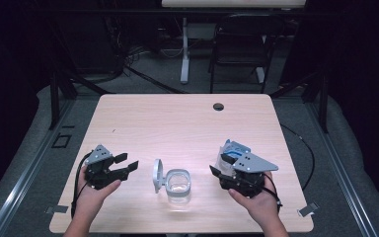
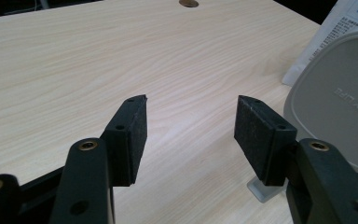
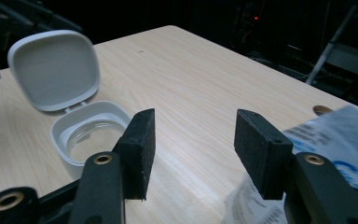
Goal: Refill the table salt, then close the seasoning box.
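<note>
A small clear container [image 1: 178,185] with a white rim stands near the table's front edge, its hinged grey lid [image 1: 157,175] swung up on the left side. My left gripper [image 1: 127,164] rests left of the lid, jaws open and empty; in the left gripper view [image 2: 191,135] the lid [image 2: 340,102] stands just right of the jaws. My right gripper [image 1: 216,171] is to the right of the container, open with nothing between its pads. A white and blue packet [image 1: 231,150] lies beside it, outside the right jaw [image 3: 326,135]. The container [image 3: 88,135] and lid [image 3: 53,70] lie ahead to the left.
The light wooden table [image 1: 177,123] has a round cable hole [image 1: 218,106] near its far edge. A dark chair [image 1: 242,44] and a white table leg [image 1: 184,49] stand beyond it. Black frame posts flank both sides.
</note>
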A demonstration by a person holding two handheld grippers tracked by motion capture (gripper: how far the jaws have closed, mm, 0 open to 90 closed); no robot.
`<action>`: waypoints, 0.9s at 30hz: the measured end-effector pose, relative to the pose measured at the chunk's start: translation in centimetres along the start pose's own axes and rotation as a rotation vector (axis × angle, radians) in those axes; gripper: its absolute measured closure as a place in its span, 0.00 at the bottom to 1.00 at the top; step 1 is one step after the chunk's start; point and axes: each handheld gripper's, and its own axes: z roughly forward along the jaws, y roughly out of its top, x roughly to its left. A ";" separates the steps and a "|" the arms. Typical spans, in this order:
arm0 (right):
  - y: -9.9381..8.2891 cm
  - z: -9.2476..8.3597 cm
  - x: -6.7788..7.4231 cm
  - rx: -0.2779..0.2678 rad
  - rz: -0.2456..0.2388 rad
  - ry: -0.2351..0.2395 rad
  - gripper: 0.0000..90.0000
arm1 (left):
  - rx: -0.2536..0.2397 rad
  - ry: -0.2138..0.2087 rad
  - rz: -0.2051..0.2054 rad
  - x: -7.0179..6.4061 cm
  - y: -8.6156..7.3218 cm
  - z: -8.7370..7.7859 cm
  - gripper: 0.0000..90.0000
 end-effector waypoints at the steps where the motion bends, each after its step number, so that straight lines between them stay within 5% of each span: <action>1: 0.0 -0.2 -0.3 -0.004 0.007 -0.005 0.52 | -0.001 0.001 -0.005 0.0 0.0 -0.1 0.50; 17: 0.2 -2.1 -2.2 0.012 0.059 -0.043 0.51 | -0.027 0.026 -0.031 1.1 0.2 -1.2 0.50; 27: 0.2 -3.8 -3.6 -0.024 0.096 -0.118 0.49 | -0.030 0.021 -0.050 1.4 -0.1 -1.3 0.56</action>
